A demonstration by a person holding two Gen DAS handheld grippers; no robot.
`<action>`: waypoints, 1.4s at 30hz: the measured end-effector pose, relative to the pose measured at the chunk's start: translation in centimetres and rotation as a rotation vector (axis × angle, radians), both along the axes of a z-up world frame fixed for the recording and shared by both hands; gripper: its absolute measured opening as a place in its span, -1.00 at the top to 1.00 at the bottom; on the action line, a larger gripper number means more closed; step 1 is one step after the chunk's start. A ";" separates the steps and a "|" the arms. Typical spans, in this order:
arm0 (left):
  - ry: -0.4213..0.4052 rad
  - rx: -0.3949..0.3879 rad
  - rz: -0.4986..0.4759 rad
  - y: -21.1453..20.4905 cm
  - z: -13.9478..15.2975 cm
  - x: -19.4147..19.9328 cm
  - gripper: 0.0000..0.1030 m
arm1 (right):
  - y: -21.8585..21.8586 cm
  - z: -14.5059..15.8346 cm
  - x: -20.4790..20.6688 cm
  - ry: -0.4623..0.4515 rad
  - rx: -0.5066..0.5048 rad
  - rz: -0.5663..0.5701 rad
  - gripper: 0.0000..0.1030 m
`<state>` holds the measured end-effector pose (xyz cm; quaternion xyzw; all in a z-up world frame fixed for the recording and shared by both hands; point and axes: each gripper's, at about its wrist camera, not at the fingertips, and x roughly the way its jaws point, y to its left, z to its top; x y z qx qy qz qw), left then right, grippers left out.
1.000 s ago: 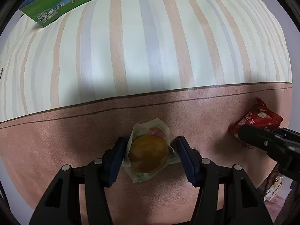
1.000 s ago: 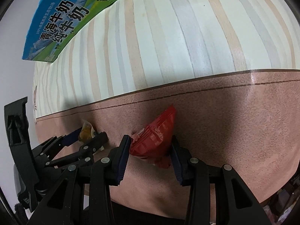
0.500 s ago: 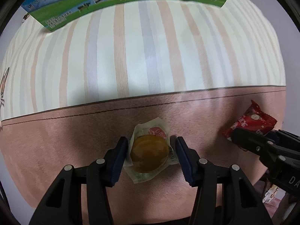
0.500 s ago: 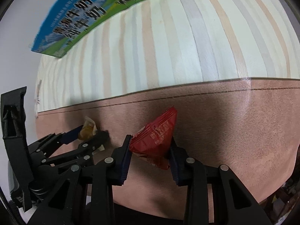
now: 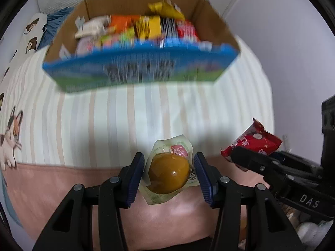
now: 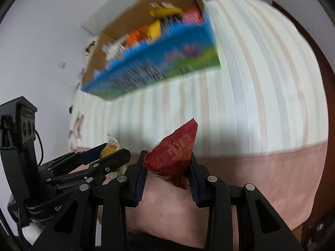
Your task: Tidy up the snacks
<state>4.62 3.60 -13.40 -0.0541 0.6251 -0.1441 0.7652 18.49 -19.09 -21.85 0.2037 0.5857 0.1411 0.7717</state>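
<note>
A clear packet with a round amber-yellow snack (image 5: pixel 167 173) hangs above the pink blanket between the blue pads of my left gripper (image 5: pixel 169 159). Its jaws are closing and press on the wrapper's sides. My right gripper (image 6: pixel 167 156) is shut on a red foil packet (image 6: pixel 175 146), also lifted off the bed. In the left wrist view the red packet (image 5: pixel 254 141) shows at the right. The right wrist view shows the left gripper (image 6: pixel 111 154) with the yellow snack (image 6: pixel 108 150) at lower left. An open cardboard box (image 5: pixel 136 71) with a blue-green front holds several snack packets farther up the bed.
A cream striped sheet (image 5: pixel 146 115) lies between the grippers and the box (image 6: pixel 157 71); the pink blanket (image 5: pixel 62 177) covers the near part. A cat-print cloth (image 5: pixel 10 133) and a bear-print pillow (image 5: pixel 31 33) lie at the left. White walls stand behind and to the right.
Both grippers have risen from the pink blanket with their packets in them. The views tilted up, so the whole snack box now shows. The left jaws drew closer on the yellow snack.
</note>
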 end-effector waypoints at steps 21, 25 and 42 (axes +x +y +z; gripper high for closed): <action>-0.035 0.083 0.058 3.1 0.2 24.3 0.26 | 3.4 2.7 22.7 -0.084 -0.171 0.017 0.26; -0.089 0.028 0.051 5.4 1.3 20.7 0.22 | 3.2 3.6 19.9 -0.122 -0.119 0.050 0.26; 0.259 -0.004 0.271 9.2 -13.6 10.4 -0.38 | 2.3 -2.0 6.7 -0.028 -0.053 -0.022 0.26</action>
